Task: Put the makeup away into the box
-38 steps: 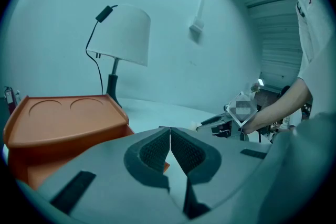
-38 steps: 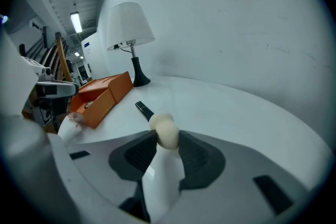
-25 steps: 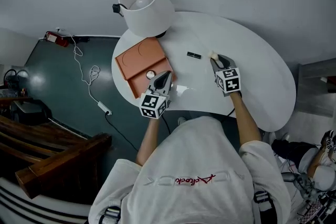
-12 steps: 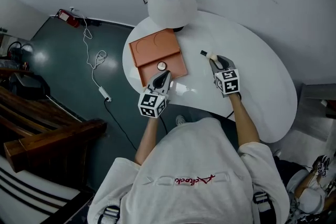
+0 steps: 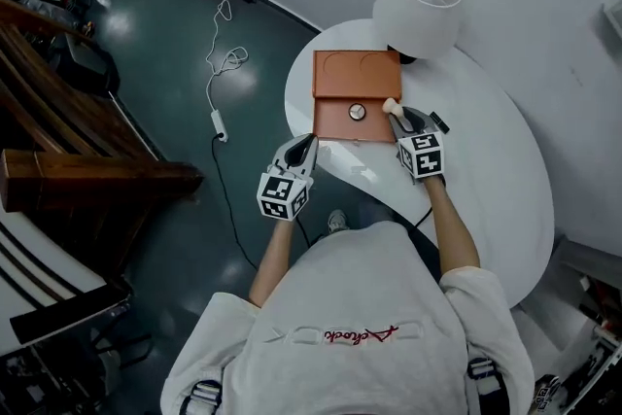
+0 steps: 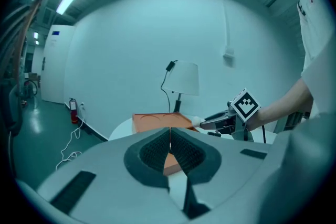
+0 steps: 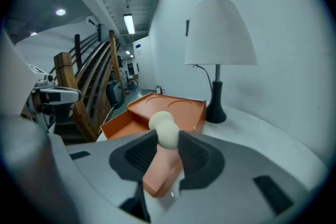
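On the white counter, in the head view, an orange box lies open, its lid folded back flat toward a white lamp. A small round item sits in the box's near compartment. The right gripper reaches to the box's right edge with a cream makeup sponge in its jaws. From this view the sponge lines up with that edge, and whether it touches the box I cannot tell. A small black item lies on the counter just beside this gripper, partly hidden by it. The left gripper is off the box's near left corner, above the counter's rim, apart from the box. Beyond the counter are a dark green floor with a white cable and a wooden staircase.

Straight down the left gripper view, the jaws are pressed together with nothing between them. Past their tips lies the orange box with the lamp behind it, and the right gripper comes in from the right with the sponge at its tip.

Seen from the right gripper view, the jaws stand partly apart and clamp the sponge from both sides, its rounded end poking out past the pads. The open box lies just beyond, the lamp to its right and the left gripper at the far left.
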Demonstrator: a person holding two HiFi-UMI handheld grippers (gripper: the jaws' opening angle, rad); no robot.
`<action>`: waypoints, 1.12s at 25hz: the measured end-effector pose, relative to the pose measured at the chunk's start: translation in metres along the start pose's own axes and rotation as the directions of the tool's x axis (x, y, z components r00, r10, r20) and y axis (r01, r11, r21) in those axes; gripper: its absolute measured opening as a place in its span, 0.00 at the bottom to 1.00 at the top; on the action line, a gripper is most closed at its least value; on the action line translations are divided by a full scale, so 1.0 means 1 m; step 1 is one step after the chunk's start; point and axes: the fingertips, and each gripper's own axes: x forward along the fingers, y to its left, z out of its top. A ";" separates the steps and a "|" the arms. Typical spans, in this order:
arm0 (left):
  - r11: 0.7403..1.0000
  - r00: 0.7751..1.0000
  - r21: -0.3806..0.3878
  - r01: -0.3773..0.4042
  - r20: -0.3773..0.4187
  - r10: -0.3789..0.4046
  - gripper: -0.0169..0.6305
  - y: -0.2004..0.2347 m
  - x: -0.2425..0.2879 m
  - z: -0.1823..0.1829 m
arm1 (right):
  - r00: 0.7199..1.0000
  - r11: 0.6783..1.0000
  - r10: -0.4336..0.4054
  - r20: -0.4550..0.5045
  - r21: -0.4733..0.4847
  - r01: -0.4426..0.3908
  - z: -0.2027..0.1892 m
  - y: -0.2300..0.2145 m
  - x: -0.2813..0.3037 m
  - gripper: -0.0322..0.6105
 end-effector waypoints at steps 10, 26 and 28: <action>0.986 0.987 -0.063 -0.156 0.012 0.157 0.05 0.047 -0.056 -0.015 | 0.988 0.982 0.146 -0.042 -0.111 -0.150 0.018 0.070 0.045 0.27; 0.990 0.992 -0.072 -0.124 -0.017 0.123 0.05 0.039 -0.036 -0.026 | 0.958 0.751 0.119 -0.261 -0.608 -0.259 -0.029 0.092 0.052 0.26; 0.990 0.993 -0.074 -0.121 -0.017 0.120 0.05 0.039 -0.033 -0.026 | 0.956 0.758 0.126 -0.266 -0.596 -0.266 -0.028 0.091 0.053 0.26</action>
